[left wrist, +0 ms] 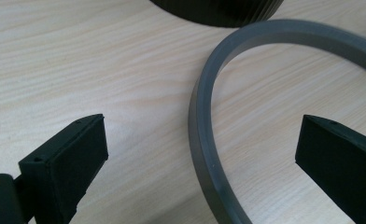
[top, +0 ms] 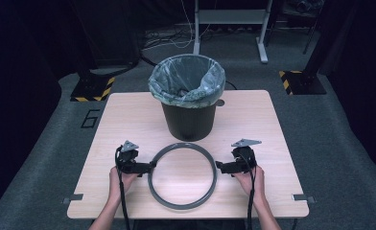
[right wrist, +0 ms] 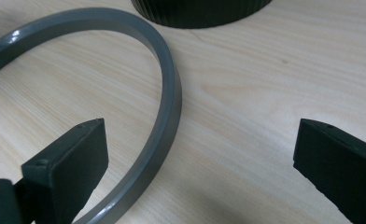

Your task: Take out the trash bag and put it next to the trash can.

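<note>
Lying flat on one table (top: pixel 272 124): one grey ring (top: pixel 182 176), just before one black bin (top: pixel 188 120) carrying one liner bag (top: pixel 176 79) | two grippers flanking ring: left gripper (top: pixel 151 165) released, jaws straddling rim untouched | right gripper (top: pixel 218 165) released, rim passing between jaws.

Grey ring (top: pixel 182 203), a flat-sided hoop of matte plastic with a plain rim, lying flat on the pale wooden desk (top: pixel 272 124). Sits just in front of the black bin (top: pixel 188 122), its far arc close to the bin's base. Left arc (left wrist: pixel 204 140) and right arc (right wrist: pixel 165 126) each unpinched.
</note>
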{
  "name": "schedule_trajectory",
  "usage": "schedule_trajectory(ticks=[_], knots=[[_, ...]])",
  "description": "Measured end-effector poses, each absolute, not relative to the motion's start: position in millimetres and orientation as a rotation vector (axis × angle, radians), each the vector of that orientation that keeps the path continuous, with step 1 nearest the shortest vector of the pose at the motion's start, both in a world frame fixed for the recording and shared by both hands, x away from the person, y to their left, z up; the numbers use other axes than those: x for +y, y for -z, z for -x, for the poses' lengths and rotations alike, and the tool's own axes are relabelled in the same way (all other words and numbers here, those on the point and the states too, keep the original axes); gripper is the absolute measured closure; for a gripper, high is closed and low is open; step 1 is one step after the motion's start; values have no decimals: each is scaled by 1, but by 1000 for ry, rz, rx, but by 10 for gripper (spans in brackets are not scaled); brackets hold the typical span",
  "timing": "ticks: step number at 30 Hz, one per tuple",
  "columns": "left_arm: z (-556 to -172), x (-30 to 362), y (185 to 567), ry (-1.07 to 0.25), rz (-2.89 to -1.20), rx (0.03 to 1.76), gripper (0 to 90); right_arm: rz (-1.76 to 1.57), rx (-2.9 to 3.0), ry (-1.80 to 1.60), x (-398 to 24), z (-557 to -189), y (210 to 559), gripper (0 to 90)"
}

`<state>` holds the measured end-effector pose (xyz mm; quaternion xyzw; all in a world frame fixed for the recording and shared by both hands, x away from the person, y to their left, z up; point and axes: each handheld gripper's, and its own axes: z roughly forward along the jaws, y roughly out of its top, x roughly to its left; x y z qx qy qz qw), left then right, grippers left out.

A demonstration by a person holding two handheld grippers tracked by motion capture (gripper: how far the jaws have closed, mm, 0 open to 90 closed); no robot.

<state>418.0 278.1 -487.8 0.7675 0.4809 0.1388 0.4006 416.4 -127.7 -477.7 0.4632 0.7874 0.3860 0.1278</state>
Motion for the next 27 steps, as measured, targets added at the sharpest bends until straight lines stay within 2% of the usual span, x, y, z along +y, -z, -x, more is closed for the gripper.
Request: schedule_trajectory(ticks=[14,27], knots=[[-445,286,434,-343,-1978,1161,28,-1292,2291,-1130,-137,-439,426,80],[-468,291,402,-312,-1983,1136,29,-1242,2307,-1094,-137,-460,387,103]])
